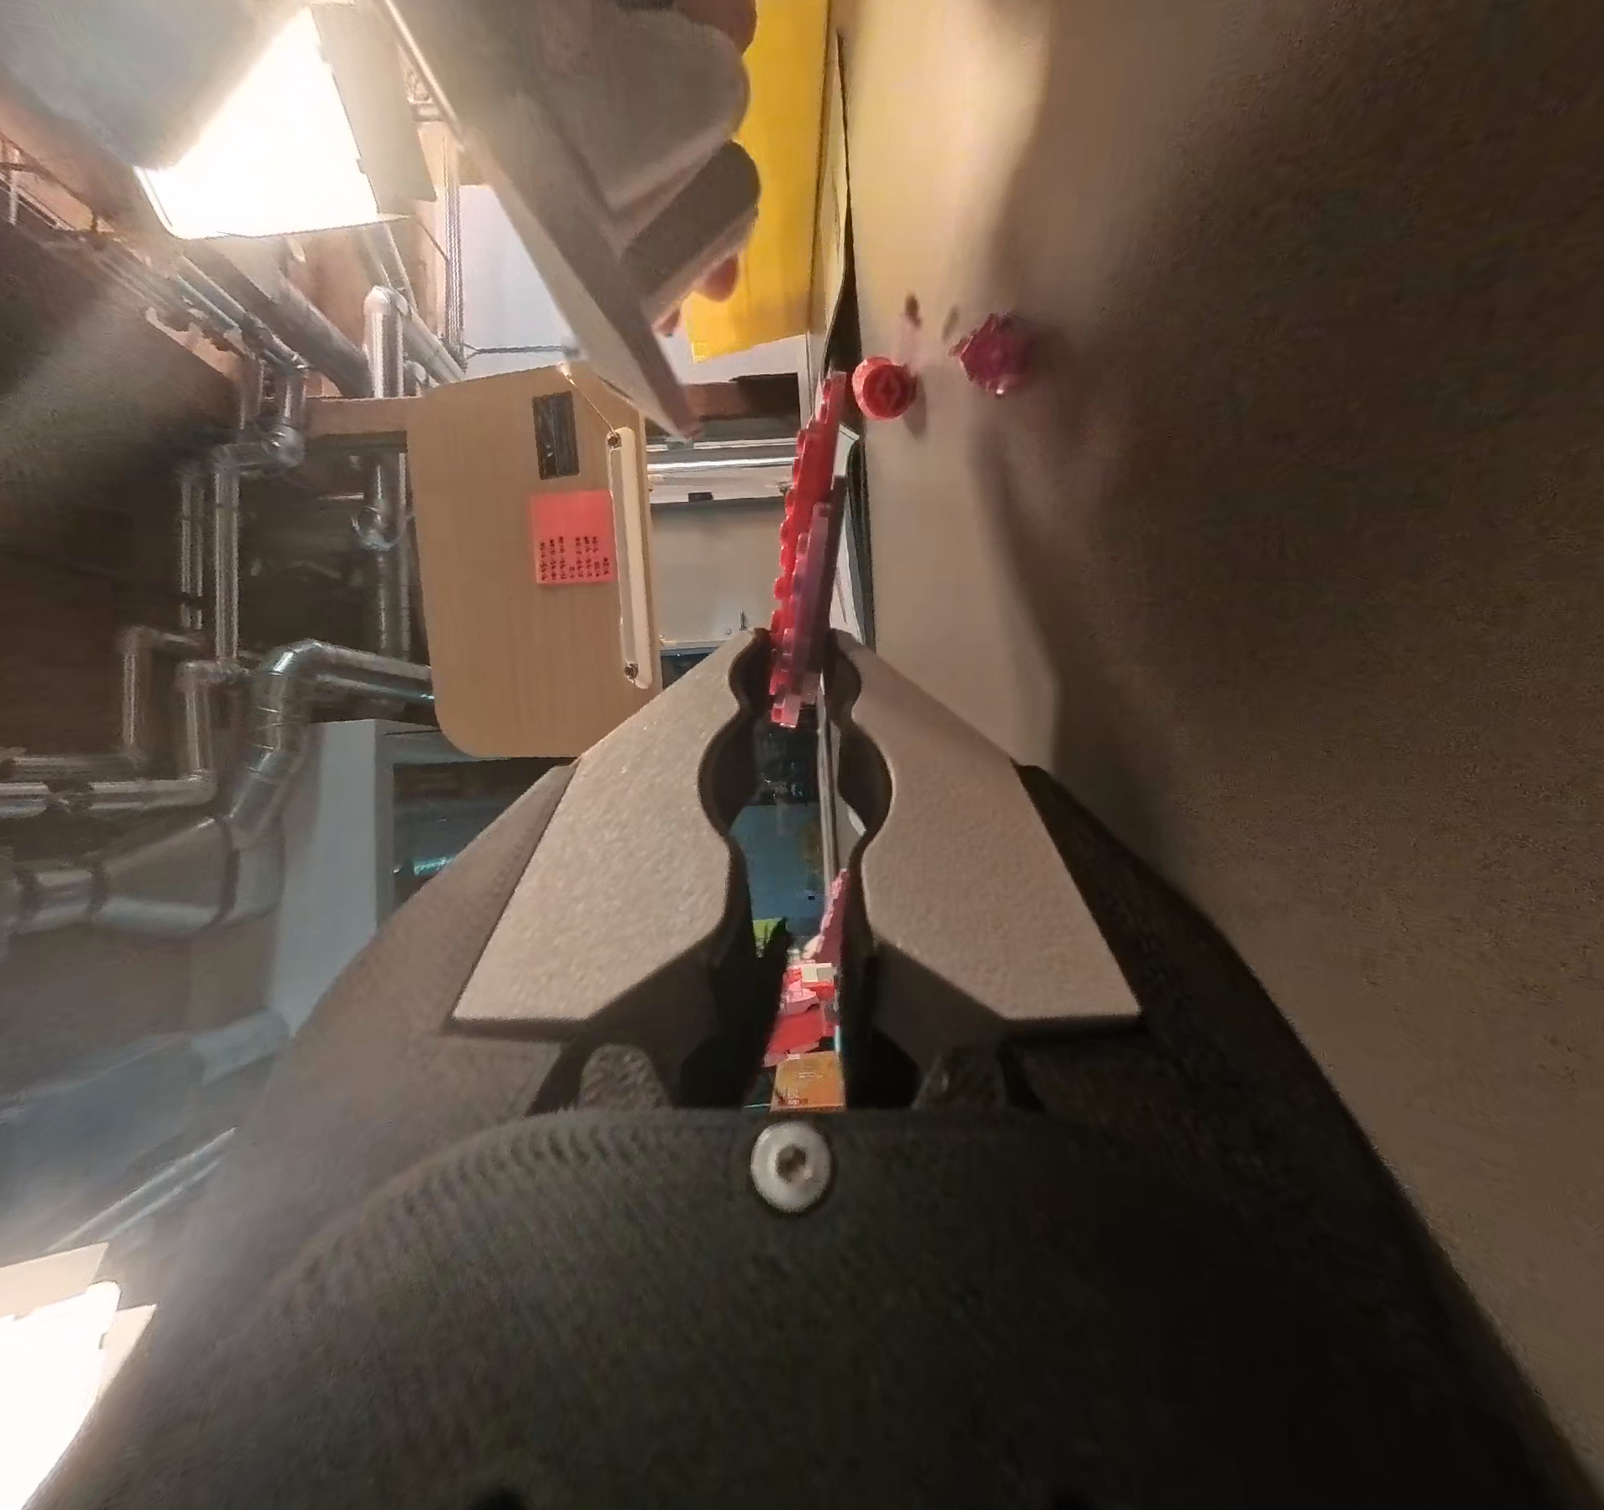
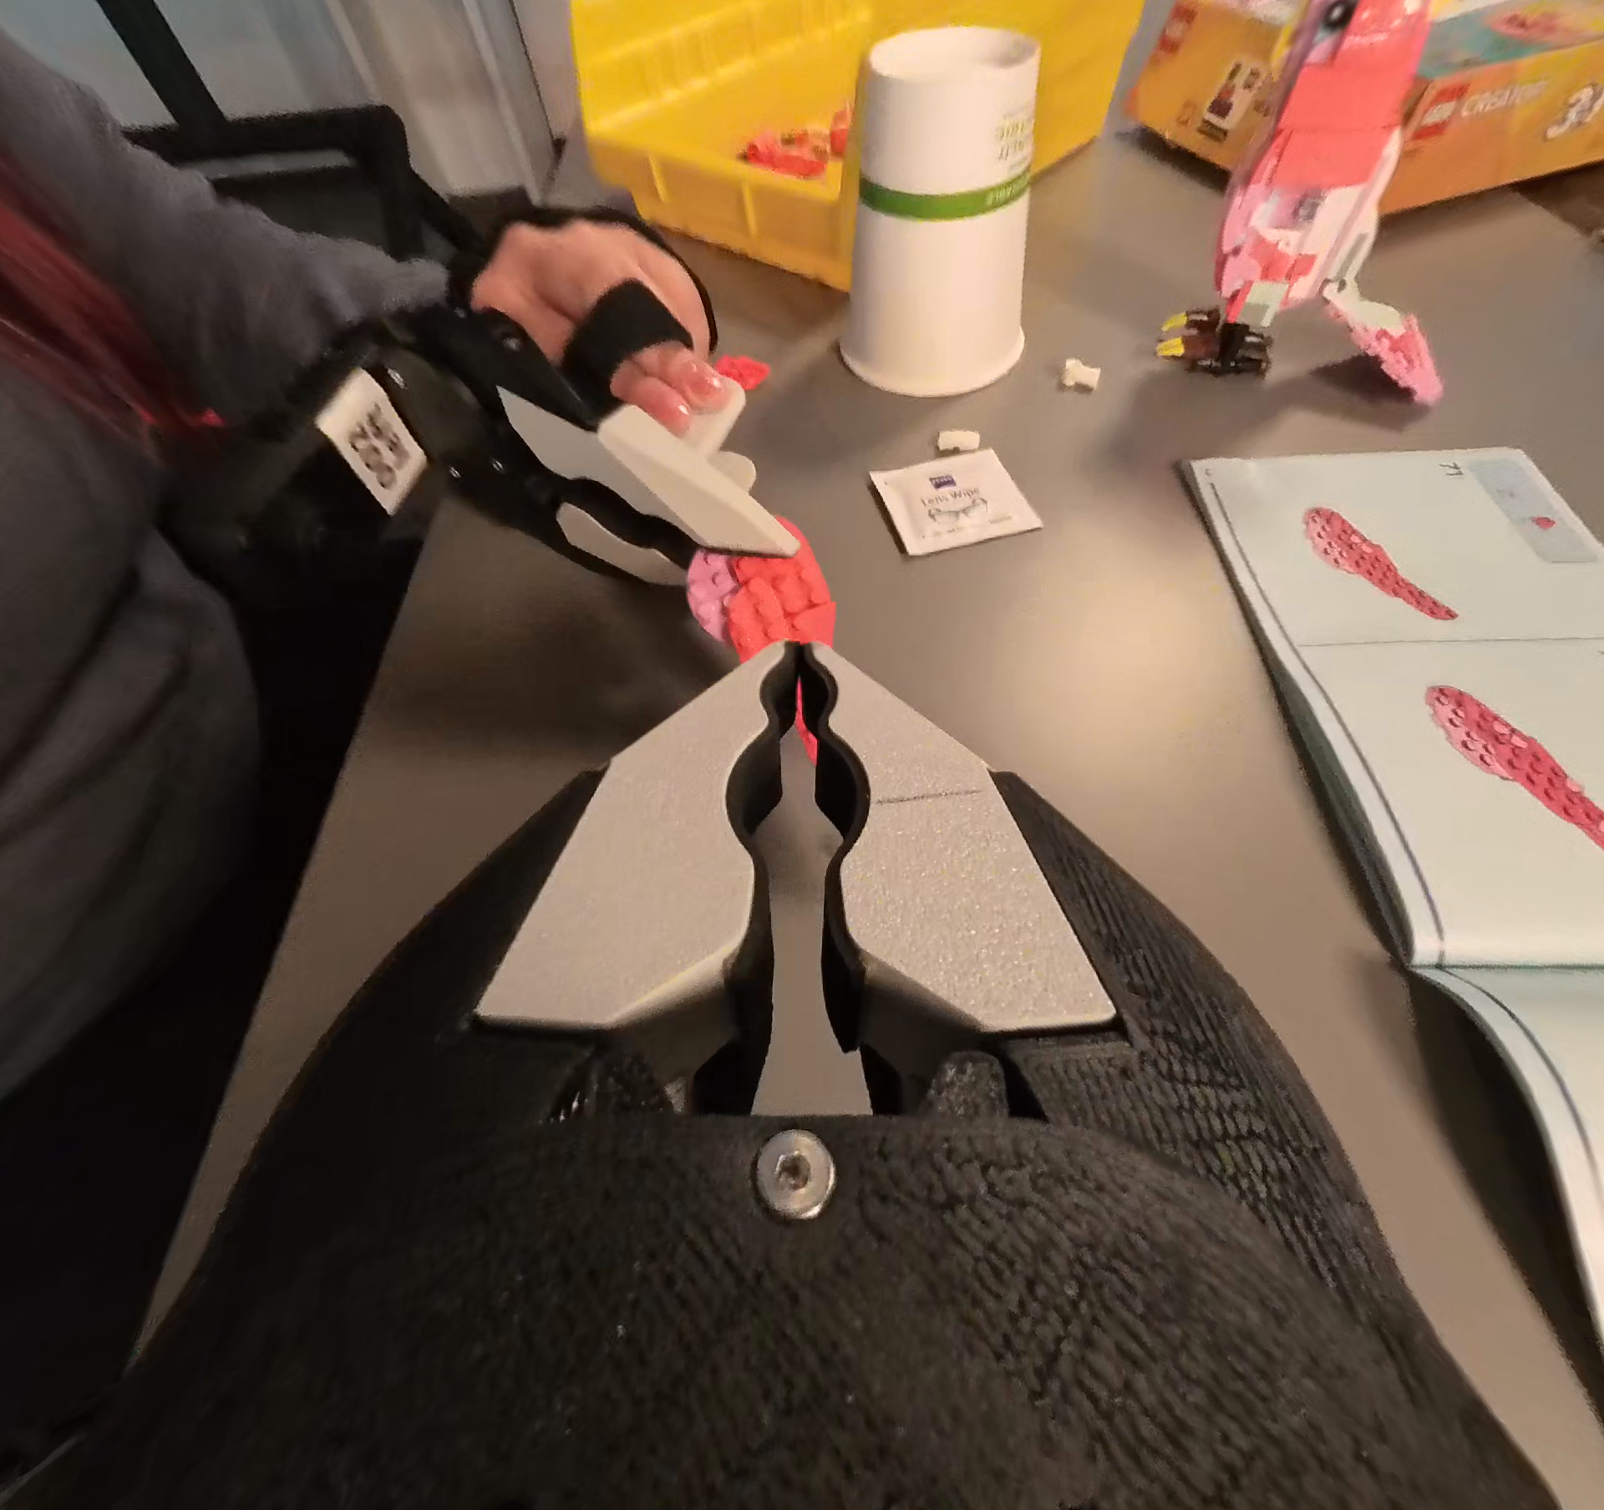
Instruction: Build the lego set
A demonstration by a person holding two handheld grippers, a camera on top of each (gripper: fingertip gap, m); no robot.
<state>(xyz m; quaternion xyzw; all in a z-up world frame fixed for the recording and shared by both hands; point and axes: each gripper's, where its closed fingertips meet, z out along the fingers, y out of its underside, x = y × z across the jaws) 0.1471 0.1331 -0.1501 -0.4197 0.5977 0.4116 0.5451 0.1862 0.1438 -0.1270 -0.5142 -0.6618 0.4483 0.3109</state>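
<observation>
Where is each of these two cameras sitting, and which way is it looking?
Left wrist view: on the left gripper, rolled sideways, table at right; its fingers clamp the brick wing.
Right wrist view: on the right gripper, facing across the table; fingertips closed at the wing; hand shows.
Shared: wing, yellow bin.

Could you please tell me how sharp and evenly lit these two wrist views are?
Left wrist view: rolled sideways, table and the loose red stud piece smeared by motion blur, ceiling light blown out. Right wrist view: sharper, fisheye-bent at the edges, soft glare on the grey table, the yellow bin blurred.
</observation>
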